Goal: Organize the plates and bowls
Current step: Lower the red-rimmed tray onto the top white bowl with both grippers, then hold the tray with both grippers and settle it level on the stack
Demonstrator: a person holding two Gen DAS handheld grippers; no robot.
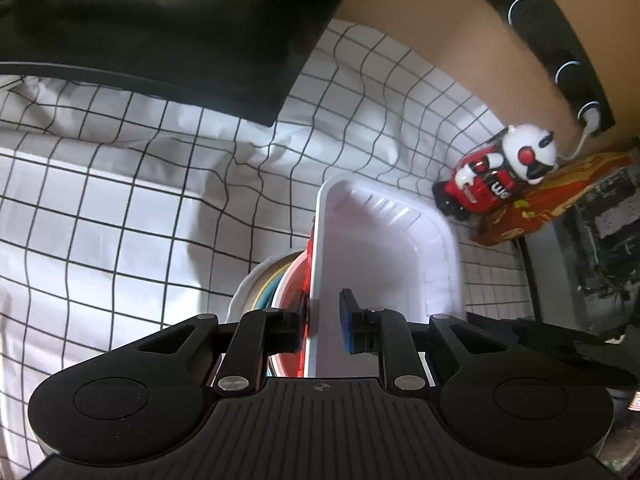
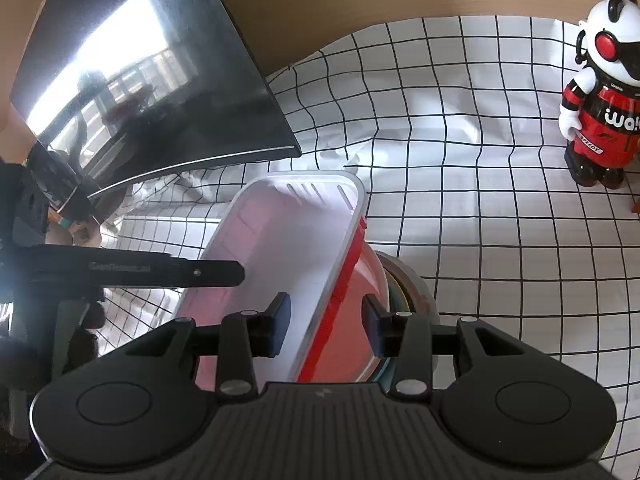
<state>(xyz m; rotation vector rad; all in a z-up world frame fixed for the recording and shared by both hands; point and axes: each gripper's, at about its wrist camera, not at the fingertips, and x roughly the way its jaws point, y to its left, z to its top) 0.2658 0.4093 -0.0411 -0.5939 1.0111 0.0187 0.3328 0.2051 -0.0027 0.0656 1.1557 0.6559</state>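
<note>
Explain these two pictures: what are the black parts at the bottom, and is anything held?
No robot here: a person carries a hand tool with two fingers in each hand, and a wide-angle camera on each looks along them. One picture is from the left gripper, the other from the right gripper. On a checked cloth sits a stack of dishes with a red bowl on top; a white basket leans tilted on it. A toy figure and a dark screen stand behind. Both pairs of fingers straddle the basket's rim. The right ones stand clear of it; whether the left ones pinch it is unclear.
</note>
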